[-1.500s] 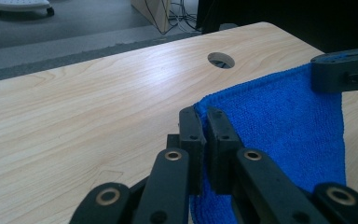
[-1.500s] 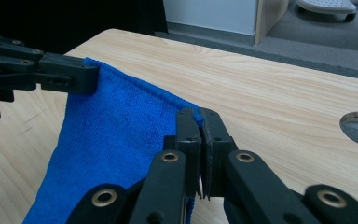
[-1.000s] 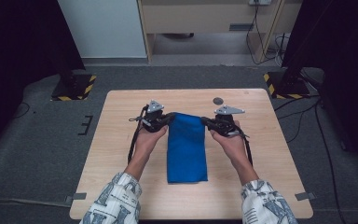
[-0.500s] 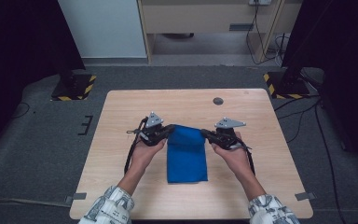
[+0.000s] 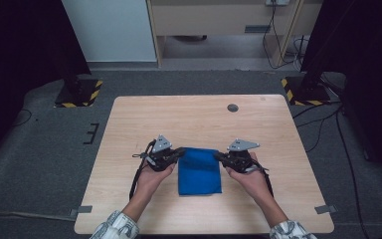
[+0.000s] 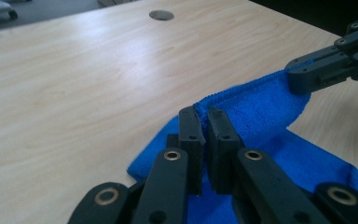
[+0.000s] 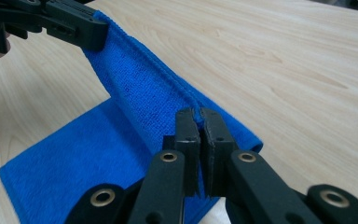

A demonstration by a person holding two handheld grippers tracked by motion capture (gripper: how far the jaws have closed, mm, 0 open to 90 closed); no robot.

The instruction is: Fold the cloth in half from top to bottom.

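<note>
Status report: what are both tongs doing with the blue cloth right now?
Left tongs and right tongs each shut on a far corner of the cloth. Far edge lifted, near part flat on the table. Nothing in the way.

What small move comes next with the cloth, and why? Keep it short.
Probably carry the lifted far edge toward the person and lay it on the near edge. Both the left gripper and the right gripper pinch the far corners of the blue cloth, whose near part lies flat on the table.

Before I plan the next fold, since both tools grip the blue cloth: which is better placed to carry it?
Neither clearly: left tool and right tool each pinch a far corner of the cloth, level and symmetric. The fold likely needs both together.
</note>
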